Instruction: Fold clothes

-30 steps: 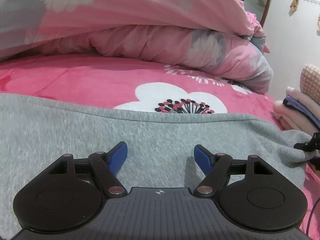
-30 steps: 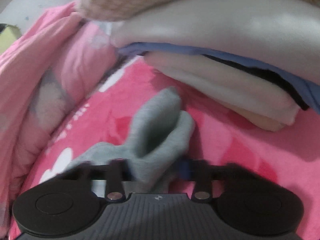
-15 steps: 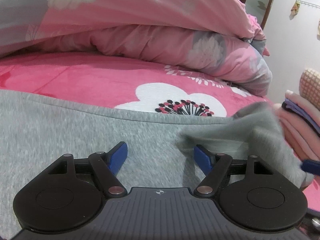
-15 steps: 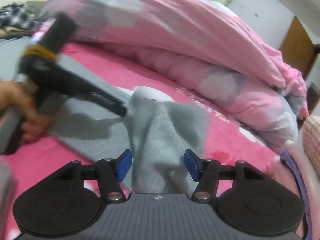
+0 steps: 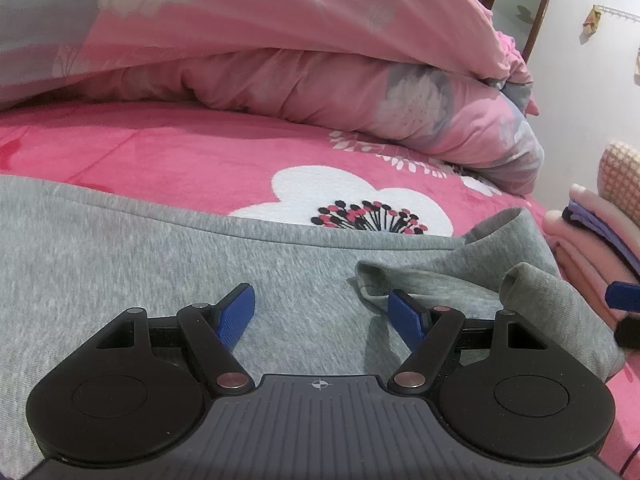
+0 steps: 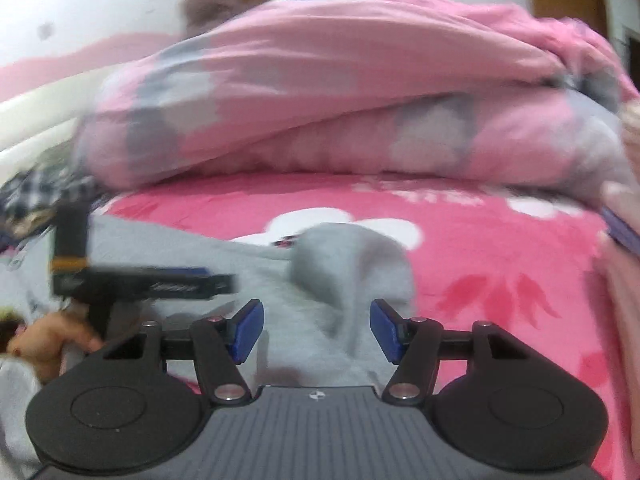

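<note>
My left gripper (image 5: 322, 312) hangs low over the gray sweatshirt (image 5: 140, 264), its blue pads (image 5: 236, 314) spread wide with nothing between them. The sweatshirt is a soft, fuzzy heathered knit, spread flat across the near side of the bed (image 5: 168, 152), its hem running as a straight line across the pink sheet. Toward the right edge of the bed the cloth is turned back on itself in a loose, rumpled flap (image 5: 472, 276) with a rounded fold. My right gripper (image 6: 317, 330) is also wide apart and holds nothing; the bunched gray flap (image 6: 352, 264) rises just ahead of its pads (image 6: 248, 330). The sheet is plush, bright pink with a big white flower (image 5: 344, 196). Behind lies a puffy pink quilt (image 5: 280, 40), and at the right edge sits a stack of folded clothes (image 5: 592, 236).
</note>
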A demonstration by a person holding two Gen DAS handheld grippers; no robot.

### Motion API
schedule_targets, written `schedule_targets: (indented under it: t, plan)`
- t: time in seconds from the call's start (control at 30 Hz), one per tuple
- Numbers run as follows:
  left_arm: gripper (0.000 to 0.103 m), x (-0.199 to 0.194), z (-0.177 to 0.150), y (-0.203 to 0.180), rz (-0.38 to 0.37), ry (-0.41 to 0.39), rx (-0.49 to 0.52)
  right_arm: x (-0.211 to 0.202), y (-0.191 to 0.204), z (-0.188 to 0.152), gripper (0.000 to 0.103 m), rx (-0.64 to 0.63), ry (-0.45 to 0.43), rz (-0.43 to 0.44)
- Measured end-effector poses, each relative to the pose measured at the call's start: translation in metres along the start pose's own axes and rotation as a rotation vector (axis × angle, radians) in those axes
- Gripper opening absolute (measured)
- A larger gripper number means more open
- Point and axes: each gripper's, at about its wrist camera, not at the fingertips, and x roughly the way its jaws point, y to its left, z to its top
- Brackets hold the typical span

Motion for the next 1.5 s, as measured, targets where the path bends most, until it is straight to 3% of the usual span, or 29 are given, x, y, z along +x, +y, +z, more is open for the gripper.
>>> schedule_targets:
  t: [0.13,0.2,0.3,0.57,0.87,1.07,1.17,1.27,1.37,1.5]
  plan:
    - [0.074,0.0,0.0,0.0,-0.001,-0.001,-0.003,0.009,0.025,-0.002,0.056,-0.152,0.018,0.014]
    - [0.074,0.0,0.0,0.0,-0.002,-0.002,-0.005,0.018,0.033,-0.005,0.043,-0.202,0.07,-0.007]
    - [0.074,0.0,0.0,0.0,-0.006,-0.003,-0.01,0.014,0.049,-0.016,0.034,-0.285,0.118,0.048]
    - [0.074,0.0,0.0,0.001,-0.01,-0.004,-0.015,-0.022,0.086,-0.039,0.033,-0.501,0.227,0.178]
    - [0.074,0.0,0.0,0.002,-0.013,-0.005,-0.018,-0.022,0.111,-0.047,0.037,-0.673,0.159,0.082]
    - [0.074,0.0,0.0,0.003,-0.018,-0.007,-0.025,-0.003,0.133,-0.071,0.034,-0.849,0.165,0.088]
    - [0.074,0.0,0.0,0.004,-0.021,-0.009,-0.03,-0.011,0.104,-0.05,0.005,-0.676,0.088,0.053]
    - [0.074,0.001,0.0,0.004,-0.024,-0.01,-0.035,-0.019,0.075,-0.029,0.004,-0.501,0.012,0.018]
    - [0.074,0.001,0.0,0.004,-0.024,-0.01,-0.035,-0.046,0.002,0.001,0.004,-0.192,-0.134,-0.145]
    - [0.074,0.001,0.0,0.004,-0.023,-0.01,-0.034,-0.071,-0.089,0.004,0.004,0.182,-0.215,-0.446]
